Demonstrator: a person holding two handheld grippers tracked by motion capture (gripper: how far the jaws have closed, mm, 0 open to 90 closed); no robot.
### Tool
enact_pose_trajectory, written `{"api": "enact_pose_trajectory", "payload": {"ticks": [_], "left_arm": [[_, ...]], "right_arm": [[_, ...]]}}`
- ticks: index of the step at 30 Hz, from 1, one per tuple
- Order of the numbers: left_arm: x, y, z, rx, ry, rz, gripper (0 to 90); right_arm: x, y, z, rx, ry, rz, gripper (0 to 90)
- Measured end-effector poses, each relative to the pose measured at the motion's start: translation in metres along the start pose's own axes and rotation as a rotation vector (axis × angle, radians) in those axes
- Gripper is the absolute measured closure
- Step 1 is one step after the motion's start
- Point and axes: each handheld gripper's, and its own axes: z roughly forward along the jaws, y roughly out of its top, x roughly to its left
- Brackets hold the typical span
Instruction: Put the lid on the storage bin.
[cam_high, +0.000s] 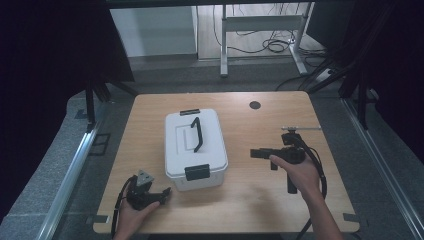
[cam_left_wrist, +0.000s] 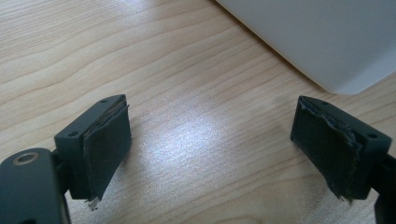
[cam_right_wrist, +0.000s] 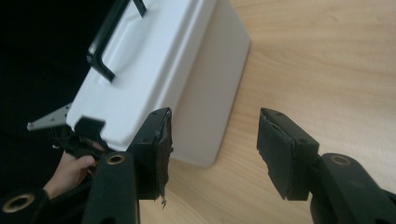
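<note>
A white lidded box (cam_high: 195, 147) with a black handle (cam_high: 196, 134) and a black front latch (cam_high: 197, 172) stands in the middle of the wooden table (cam_high: 260, 200). My left gripper (cam_high: 162, 194) rests at the front left, just off the box's near left corner. Its jaws stand open over bare wood (cam_left_wrist: 210, 140), with the box's corner (cam_left_wrist: 322, 37) ahead to the right. My right gripper (cam_high: 260, 154) hovers to the right of the box, pointing left at it. It is open with nothing between its jaws (cam_right_wrist: 215, 149), and the box (cam_right_wrist: 159, 70) lies ahead, apart from it.
A round black grommet (cam_high: 255, 105) sits near the table's far edge. Bare wood stretches to the right of and in front of the box. A desk frame with cables (cam_high: 260, 30) stands beyond the table. Metal rails (cam_high: 75, 170) run along the floor on both sides.
</note>
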Motion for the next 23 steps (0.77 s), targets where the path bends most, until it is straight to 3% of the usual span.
{"api": "enact_pose_trajectory", "payload": {"ticks": [3, 5, 12, 23], "left_arm": [[0.000, 0.000, 0.000, 0.000, 0.000, 0.000, 12.1], [0.000, 0.000, 0.000, 0.000, 0.000, 0.000, 12.1], [0.000, 0.000, 0.000, 0.002, 0.000, 0.002, 12.1], [0.000, 0.000, 0.000, 0.002, 0.000, 0.002, 12.0]], "right_arm": [[-0.008, -0.010, -0.003, -0.001, 0.001, 0.011, 45.3], [-0.021, -0.025, -0.006, -0.001, -0.005, 0.030, 45.3], [-0.045, -0.042, -0.012, 0.006, -0.041, 0.065, 45.3], [-0.046, -0.043, -0.013, -0.010, -0.033, 0.061, 45.3]]}}
